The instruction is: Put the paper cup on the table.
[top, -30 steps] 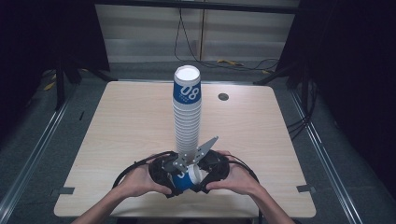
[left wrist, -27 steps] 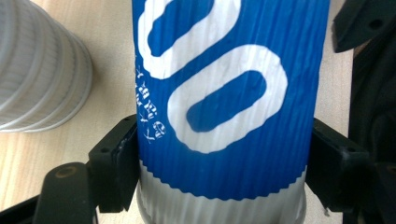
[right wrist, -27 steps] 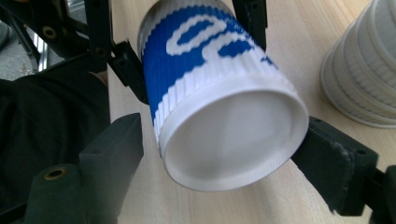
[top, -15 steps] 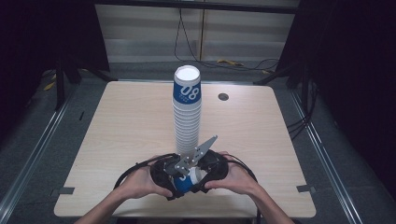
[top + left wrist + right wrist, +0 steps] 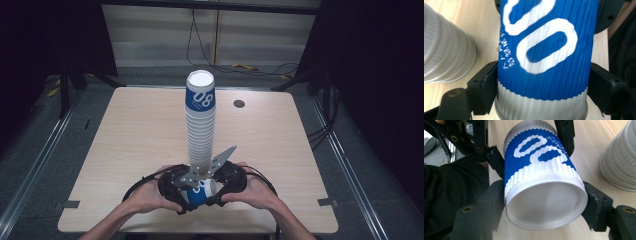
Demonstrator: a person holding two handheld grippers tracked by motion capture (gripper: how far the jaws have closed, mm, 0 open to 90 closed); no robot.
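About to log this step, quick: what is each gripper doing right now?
Left gripper: closed on the blue cup.
Right gripper: jaws just closed on the same cup's base end.

"08" in white on top cup (image 5: 200, 97) of stack (image 5: 199, 142).

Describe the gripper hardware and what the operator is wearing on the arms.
Both grippers are black. The left gripper has blocky black jaws with small screw holes; the right gripper has matching jaws on black linkage arms with brass-coloured pivots. A grey three-cornered plate dotted with small holes sits on top. Black cables loop out at each side. Forearms are bare, no sleeves or gloves visible.
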